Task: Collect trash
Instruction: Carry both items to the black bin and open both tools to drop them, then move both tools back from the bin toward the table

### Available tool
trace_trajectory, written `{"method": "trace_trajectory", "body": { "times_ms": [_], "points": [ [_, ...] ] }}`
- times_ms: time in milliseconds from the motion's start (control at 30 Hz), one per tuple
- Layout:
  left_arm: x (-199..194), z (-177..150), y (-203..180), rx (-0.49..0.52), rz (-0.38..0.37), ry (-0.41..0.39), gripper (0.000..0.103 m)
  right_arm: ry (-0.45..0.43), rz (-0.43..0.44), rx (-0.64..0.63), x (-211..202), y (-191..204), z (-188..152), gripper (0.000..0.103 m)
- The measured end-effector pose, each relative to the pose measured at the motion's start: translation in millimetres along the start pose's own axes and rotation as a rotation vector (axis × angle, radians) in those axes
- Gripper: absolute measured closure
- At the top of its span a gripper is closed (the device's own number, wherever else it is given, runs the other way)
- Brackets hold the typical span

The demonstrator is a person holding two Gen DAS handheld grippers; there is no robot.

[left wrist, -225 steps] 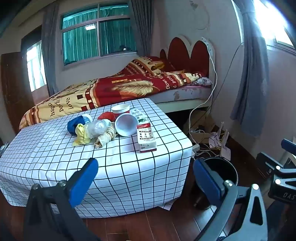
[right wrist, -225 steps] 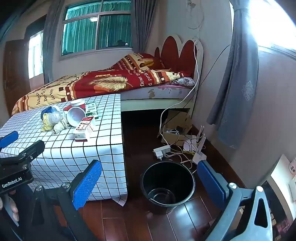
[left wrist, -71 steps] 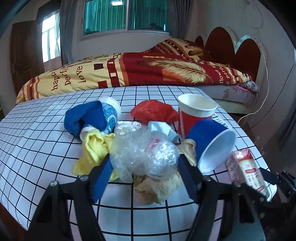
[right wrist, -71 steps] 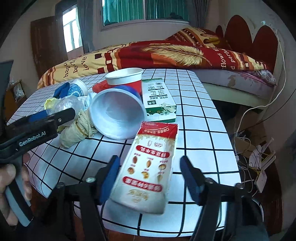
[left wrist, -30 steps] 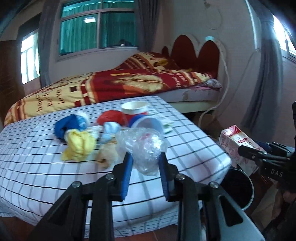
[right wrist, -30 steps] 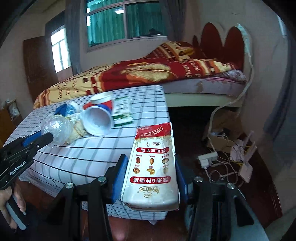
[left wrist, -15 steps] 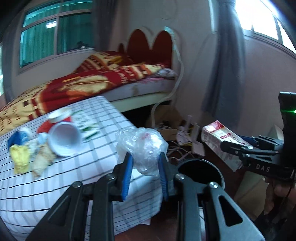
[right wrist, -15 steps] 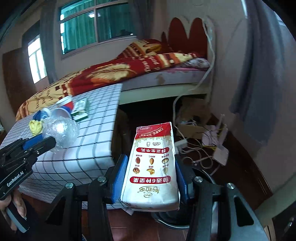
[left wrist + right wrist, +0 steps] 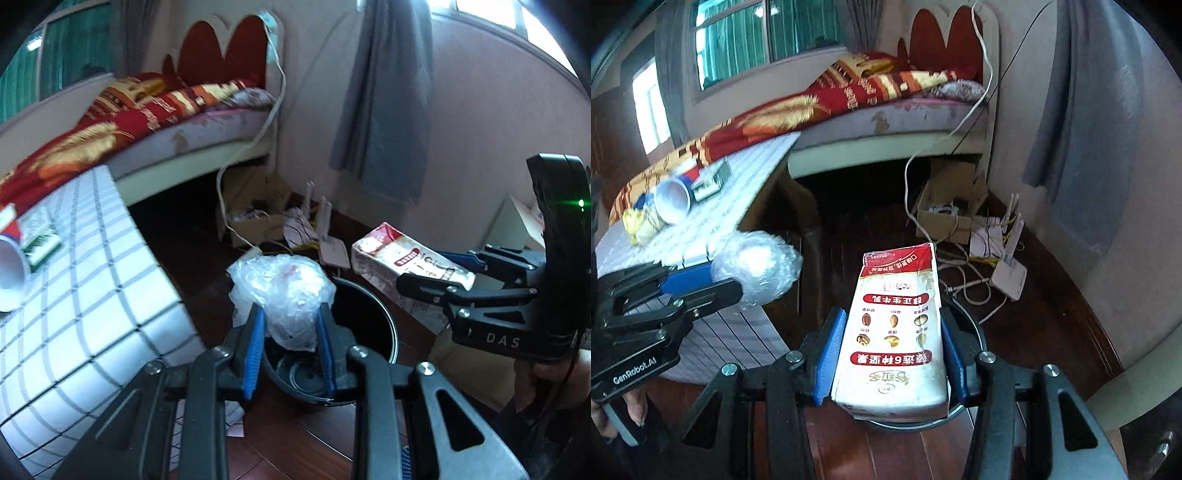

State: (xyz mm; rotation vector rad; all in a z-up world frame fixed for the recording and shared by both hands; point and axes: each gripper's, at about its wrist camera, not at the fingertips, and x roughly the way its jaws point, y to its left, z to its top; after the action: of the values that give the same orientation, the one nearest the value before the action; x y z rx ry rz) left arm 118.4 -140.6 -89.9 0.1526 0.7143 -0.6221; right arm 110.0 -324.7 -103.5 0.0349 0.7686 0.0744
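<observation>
Blue-padded left claw (image 9: 290, 325) (tilted down) pinching plastic wad (image 9: 282, 291); right claw (image 9: 890, 354) clamping carton (image 9: 897, 332).

**A lived-in bedroom at home**

A bed (image 9: 886, 107) with a red and gold printed blanket (image 9: 827, 99) and a scalloped red headboard (image 9: 945, 40) stands against the wall. Grey curtains (image 9: 388, 96) hang beside the windows (image 9: 750, 40). The floor (image 9: 1052, 317) is dark wood, with a cardboard box (image 9: 945, 206), cables and a white router (image 9: 1010, 273) in the corner.

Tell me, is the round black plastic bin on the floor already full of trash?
No, the black bin looks nearly empty, its bare bottom visible.
</observation>
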Motion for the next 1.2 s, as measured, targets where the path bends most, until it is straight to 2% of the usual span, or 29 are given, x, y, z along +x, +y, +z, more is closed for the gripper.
{"method": "trace_trajectory", "body": {
  "times_ms": [133, 433, 500, 533, 567, 600, 700, 733, 800, 867, 933, 1200],
  "points": [
    [26, -5, -6, 0.016, -0.062, 0.037, 0.074, 0.048, 0.011, -0.037, 21, -10, -12, 0.051],
    [82, -16, -10, 0.025, -0.128, 0.171, 0.074, 0.170, 0.094, -0.089, 80, -27, -32, 0.050],
    [90, -18, -9, 0.020, -0.161, 0.194, 0.069, 0.183, 0.127, -0.107, 91, -29, -36, 0.048],
    [94, -19, -9, 0.019, -0.150, 0.197, 0.053, 0.194, 0.131, -0.110, 98, -32, -37, 0.023],
    [97, -21, -8, 0.016, -0.124, 0.211, 0.040, 0.215, 0.094, -0.108, 107, -37, -40, 0.007],
    [99, -21, -6, 0.005, -0.104, 0.215, 0.025, 0.225, 0.068, -0.104, 111, -40, -41, 0.000],
    [102, -24, -1, -0.023, -0.067, 0.229, 0.021, 0.227, 0.018, -0.049, 116, -59, -45, 0.000],
    [103, -25, 0, -0.029, -0.047, 0.236, 0.012, 0.223, -0.001, -0.023, 114, -66, -46, 0.000],
    [101, -27, 2, -0.047, -0.010, 0.232, 0.005, 0.210, -0.024, 0.015, 110, -74, -46, 0.000],
    [97, -28, 1, -0.051, 0.044, 0.227, 0.005, 0.211, -0.074, 0.027, 107, -75, -46, 0.000],
    [97, -27, 2, -0.048, 0.085, 0.212, 0.003, 0.214, -0.085, 0.042, 105, -74, -45, 0.000],
    [70, -27, 4, -0.070, 0.151, 0.188, 0.002, 0.207, -0.090, 0.045, 89, -54, -40, 0.000]
  ]
}}
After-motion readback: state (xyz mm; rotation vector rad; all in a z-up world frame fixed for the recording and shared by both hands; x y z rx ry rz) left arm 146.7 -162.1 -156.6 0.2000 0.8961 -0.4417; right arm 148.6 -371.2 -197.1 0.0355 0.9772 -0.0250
